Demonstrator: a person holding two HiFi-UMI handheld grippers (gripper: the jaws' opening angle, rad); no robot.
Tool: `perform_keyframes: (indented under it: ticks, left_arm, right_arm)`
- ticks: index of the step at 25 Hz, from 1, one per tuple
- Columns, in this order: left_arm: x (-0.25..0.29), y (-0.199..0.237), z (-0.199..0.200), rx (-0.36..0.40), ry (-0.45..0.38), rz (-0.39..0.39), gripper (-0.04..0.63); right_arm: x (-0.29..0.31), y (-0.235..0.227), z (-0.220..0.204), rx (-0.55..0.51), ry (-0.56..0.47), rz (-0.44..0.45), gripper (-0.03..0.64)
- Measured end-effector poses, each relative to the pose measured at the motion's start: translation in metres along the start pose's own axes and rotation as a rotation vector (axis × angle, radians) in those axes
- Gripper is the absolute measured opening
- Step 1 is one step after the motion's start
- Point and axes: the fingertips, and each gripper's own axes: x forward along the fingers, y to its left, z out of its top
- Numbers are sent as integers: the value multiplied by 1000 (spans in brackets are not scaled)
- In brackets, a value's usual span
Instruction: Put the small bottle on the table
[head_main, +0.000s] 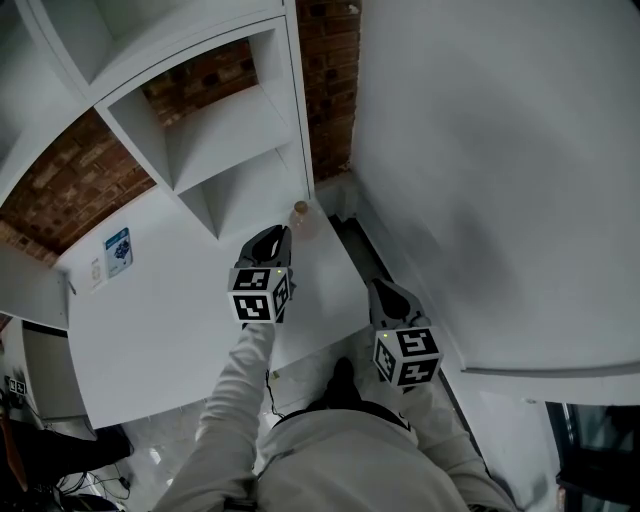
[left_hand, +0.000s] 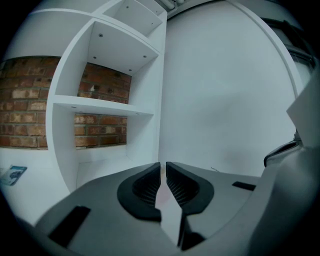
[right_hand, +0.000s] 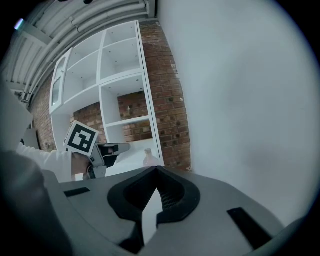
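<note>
Small bottle (head_main: 300, 215) upright on white table (head_main: 160, 320), upper centre of head view, just beyond left gripper (head_main: 277, 234). That claw is nearly closed and empty. Right gripper (right_hand: 156, 170) closed, empty. Bottle probably light, smooth, tippy; grip mid-body.

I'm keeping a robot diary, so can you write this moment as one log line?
small clear plastic bottle: upright on white table, far corner | left gripper: jaws nearly together, bottle just past tips | right gripper: shut, empty
</note>
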Motion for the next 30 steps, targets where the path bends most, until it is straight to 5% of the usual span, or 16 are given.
perform_keyframes:
  ticks: [30]
  left_arm:
    - [-112, 3, -45, -92, 35, 56, 20]
  right_arm:
    - [0, 52, -2, -64, -5, 92, 28]
